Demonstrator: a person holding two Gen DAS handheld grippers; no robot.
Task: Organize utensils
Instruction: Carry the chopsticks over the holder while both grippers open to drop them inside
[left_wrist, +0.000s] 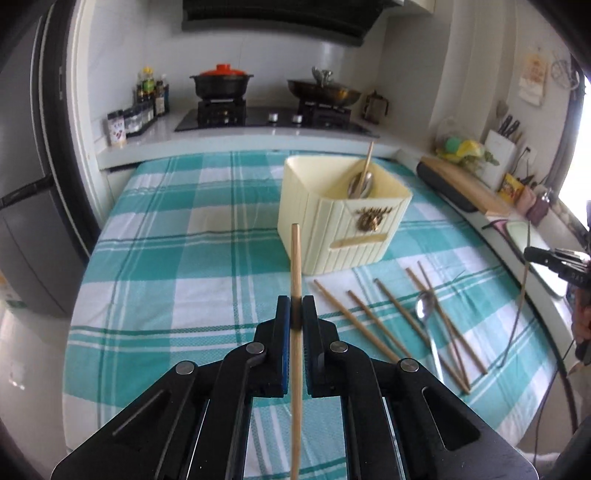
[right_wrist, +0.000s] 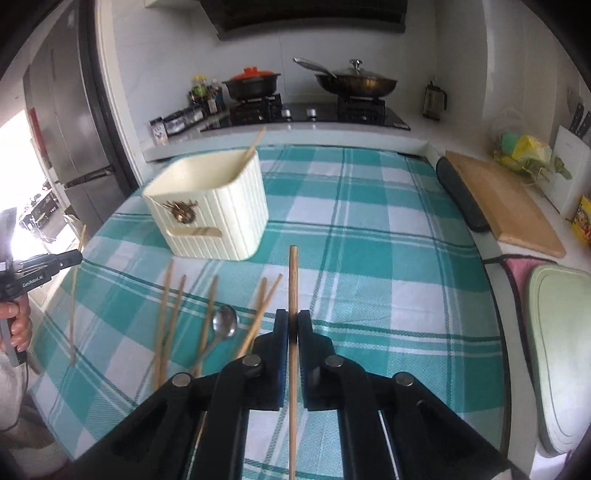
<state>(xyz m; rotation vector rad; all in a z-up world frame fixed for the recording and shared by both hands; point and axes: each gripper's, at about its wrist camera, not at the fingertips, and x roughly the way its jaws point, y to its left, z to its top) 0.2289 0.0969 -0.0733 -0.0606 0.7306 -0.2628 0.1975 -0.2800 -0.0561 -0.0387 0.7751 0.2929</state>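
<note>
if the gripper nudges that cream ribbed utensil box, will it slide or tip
The cream ribbed plastic utensil box probably slides rather than tips: its base looks wide for its height. It seems light, holding only a metal spoon and one chopstick, and the checked tablecloth may bunch.

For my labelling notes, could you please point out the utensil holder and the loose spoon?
utensil holder (left_wrist: 314, 221), left wrist view, ribbed front wall.
loose spoon (right_wrist: 224, 322), right wrist view, its bowl.
</note>
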